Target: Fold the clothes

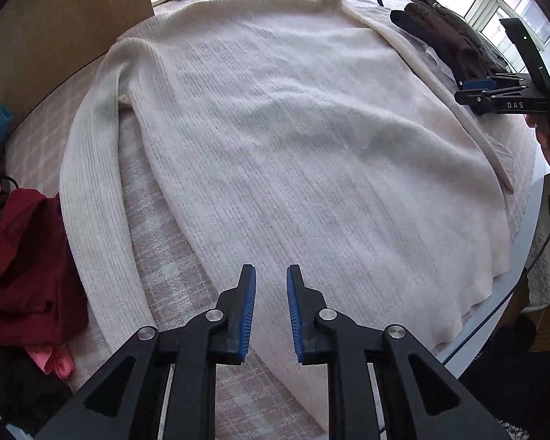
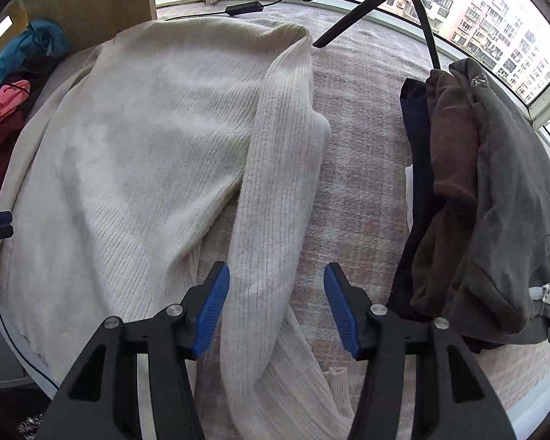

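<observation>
left wrist view shows your left claw (image 1: 271, 306) a little open, empty, above the cream sweater (image 1: 293, 139). your right claw (image 2: 277, 306) is wide open astride its sleeve (image 2: 275, 198), gripping nothing.

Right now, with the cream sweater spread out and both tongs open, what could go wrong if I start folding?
1. The right tongs straddle the sweater's right sleeve, which twists near its cuff; folding it as it lies may lock in that twist.
2. The folded dark clothes lie close beside that sleeve and could get dragged.
3. The hem lies near the table edge and may slip off.
</observation>
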`<action>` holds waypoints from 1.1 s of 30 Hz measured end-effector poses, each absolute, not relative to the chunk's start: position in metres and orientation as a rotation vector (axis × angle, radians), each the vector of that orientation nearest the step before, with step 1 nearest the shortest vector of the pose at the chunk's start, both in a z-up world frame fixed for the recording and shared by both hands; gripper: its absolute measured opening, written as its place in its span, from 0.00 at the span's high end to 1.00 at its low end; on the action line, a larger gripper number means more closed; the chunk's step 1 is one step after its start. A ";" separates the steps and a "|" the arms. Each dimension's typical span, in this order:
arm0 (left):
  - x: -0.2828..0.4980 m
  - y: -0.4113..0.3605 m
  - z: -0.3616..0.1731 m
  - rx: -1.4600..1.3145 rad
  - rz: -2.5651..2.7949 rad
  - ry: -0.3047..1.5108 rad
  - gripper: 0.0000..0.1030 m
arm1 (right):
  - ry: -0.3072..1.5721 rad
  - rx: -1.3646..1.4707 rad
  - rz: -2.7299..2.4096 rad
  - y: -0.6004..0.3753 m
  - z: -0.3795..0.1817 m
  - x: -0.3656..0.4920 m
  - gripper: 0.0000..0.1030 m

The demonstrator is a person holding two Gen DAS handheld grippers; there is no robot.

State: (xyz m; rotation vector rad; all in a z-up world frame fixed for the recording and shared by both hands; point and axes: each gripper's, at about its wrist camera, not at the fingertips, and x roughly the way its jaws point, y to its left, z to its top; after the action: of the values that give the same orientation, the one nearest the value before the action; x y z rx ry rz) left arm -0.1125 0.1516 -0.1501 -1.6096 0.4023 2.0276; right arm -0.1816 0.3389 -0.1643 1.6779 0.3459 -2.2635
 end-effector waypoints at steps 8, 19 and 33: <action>-0.125 0.160 -0.163 -1.641 1.978 0.422 0.84 | 0.538 1.654 -2.330 0.347 -0.166 -0.202 0.88; -0.148 0.110 -0.145 -1.659 2.110 0.330 0.83 | 0.520 1.477 -2.538 0.317 -0.117 -0.208 0.49; -0.111 0.044 -0.172 -1.802 2.172 0.425 0.62 | 0.300 1.440 -2.006 0.162 -0.158 -0.175 0.49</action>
State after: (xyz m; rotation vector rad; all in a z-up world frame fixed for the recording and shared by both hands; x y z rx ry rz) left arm -0.1113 0.0444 -0.1723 -1.8016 0.4251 2.1719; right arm -0.1746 0.1622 -0.1583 1.4399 0.3004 -2.0057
